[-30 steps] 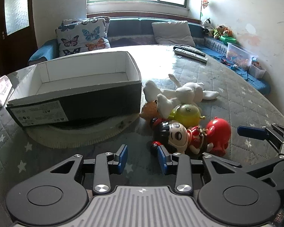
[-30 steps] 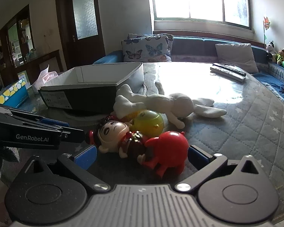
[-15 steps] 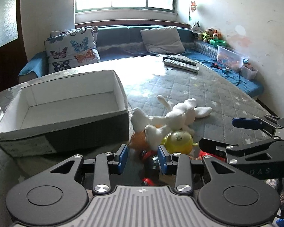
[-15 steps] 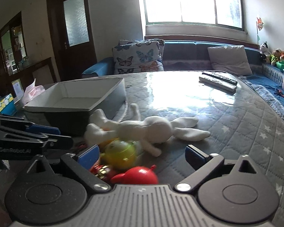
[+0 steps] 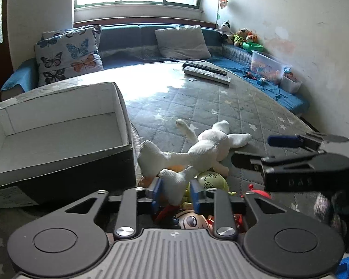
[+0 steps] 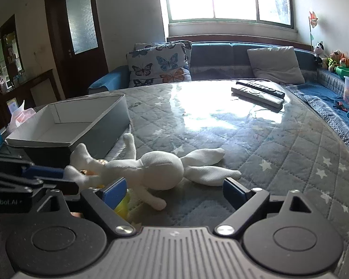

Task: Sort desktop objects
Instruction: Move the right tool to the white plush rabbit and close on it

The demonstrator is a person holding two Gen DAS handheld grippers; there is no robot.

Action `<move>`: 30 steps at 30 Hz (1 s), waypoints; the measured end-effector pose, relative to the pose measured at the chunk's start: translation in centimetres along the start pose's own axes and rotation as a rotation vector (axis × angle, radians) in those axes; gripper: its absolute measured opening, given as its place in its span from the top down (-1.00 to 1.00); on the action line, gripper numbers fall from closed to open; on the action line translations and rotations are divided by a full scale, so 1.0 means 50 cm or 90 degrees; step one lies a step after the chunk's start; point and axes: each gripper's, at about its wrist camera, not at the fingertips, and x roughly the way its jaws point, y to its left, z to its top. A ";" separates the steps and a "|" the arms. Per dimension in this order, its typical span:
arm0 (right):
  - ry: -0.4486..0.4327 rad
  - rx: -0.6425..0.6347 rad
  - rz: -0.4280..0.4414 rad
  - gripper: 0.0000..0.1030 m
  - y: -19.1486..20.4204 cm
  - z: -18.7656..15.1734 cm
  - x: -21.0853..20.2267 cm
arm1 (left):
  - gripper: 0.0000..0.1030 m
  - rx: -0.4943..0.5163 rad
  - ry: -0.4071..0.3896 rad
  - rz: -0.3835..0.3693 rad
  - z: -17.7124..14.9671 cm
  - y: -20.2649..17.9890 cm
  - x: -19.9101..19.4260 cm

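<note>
A white plush rabbit (image 5: pixel 207 148) lies across a pile of small toys on the quilted table: a yellow-green ball toy (image 5: pixel 209 180), a big-eyed doll (image 5: pixel 193 220) and a red figure (image 5: pixel 258 193). My left gripper (image 5: pixel 174 195) is open and hangs low over the pile, its blue pads on either side of one plush limb. My right gripper (image 6: pixel 174 190) is wide open just in front of the rabbit's (image 6: pixel 160 172) round head and holds nothing. The open cardboard box (image 5: pixel 125 116) stands to the left, with nothing in it.
Two remote controls (image 5: pixel 207 71) lie at the table's far side. A sofa with a butterfly pillow (image 5: pixel 67 58) runs behind, and a clear plastic bin (image 5: pixel 265 67) sits on its right end. A tissue pack (image 6: pixel 23 114) is left of the box (image 6: pixel 69 125).
Both grippers have risen and moved forward over the toy pile. The left pads now straddle a plush limb and stand slightly closer together. The doll and red figure have slipped under the gripper bodies.
</note>
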 end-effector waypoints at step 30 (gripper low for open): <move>0.052 0.059 0.088 -0.43 -0.058 0.059 0.127 | 0.91 0.031 -0.027 0.003 0.007 0.014 0.011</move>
